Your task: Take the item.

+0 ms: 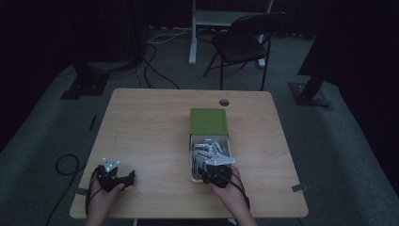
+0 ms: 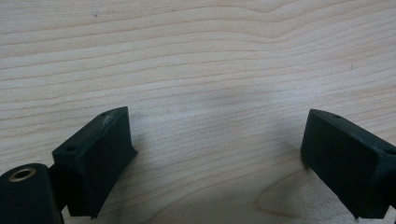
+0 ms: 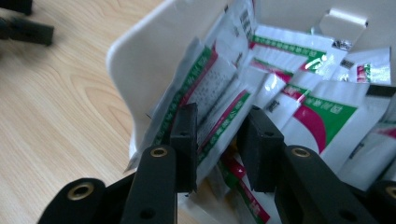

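Work looks barely begun: right tongs (image 3: 217, 140) sit half shut around 1 packet (image 3: 212, 100) in the full box (image 1: 193, 141), while left tongs (image 2: 215, 158) rest wide open, empty, on the worktop (image 1: 146, 132).

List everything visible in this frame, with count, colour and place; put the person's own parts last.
Table: one, light wood, centre.
Box: one, white, open, right of table centre.
Lid: one, green, just beyond the box.
Sachets: many, white with green and red print, inside the box.
Chair: one, black, behind the table.
Cables: several, black, on the floor.
Left gripper: black, open, over bare table.
Right gripper: black, jaws around a sachet in the box, with a gap.
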A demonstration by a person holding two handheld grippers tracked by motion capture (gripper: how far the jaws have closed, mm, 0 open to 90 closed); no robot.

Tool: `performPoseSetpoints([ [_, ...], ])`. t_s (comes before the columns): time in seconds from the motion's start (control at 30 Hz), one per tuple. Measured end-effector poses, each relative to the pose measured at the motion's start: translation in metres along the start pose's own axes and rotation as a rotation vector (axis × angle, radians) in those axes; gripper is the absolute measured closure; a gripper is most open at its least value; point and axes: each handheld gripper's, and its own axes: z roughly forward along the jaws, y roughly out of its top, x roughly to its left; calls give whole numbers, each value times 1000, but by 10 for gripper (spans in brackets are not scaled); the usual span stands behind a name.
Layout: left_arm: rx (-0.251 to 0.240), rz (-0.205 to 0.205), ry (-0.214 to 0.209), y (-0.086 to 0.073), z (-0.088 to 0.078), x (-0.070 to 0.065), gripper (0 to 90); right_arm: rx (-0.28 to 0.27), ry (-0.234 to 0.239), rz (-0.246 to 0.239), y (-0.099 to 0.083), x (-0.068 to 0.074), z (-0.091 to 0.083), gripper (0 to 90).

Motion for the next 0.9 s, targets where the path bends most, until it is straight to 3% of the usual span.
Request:
performPoseSetpoints([
  [0.1,-2,-2,0,0,0,0,97,27,8,21,-1,0,2,703],
  [0.43,-1,-2,0,0,0,0,97,51,17,26,-1,6,5,710],
  [0.73,-1,-1,0,0,0,0,97,59,-3,72,-4,5,5,838],
  [0.9,-2,-2,0,0,0,0,98,57,-12,46,-3,7,3,844],
])
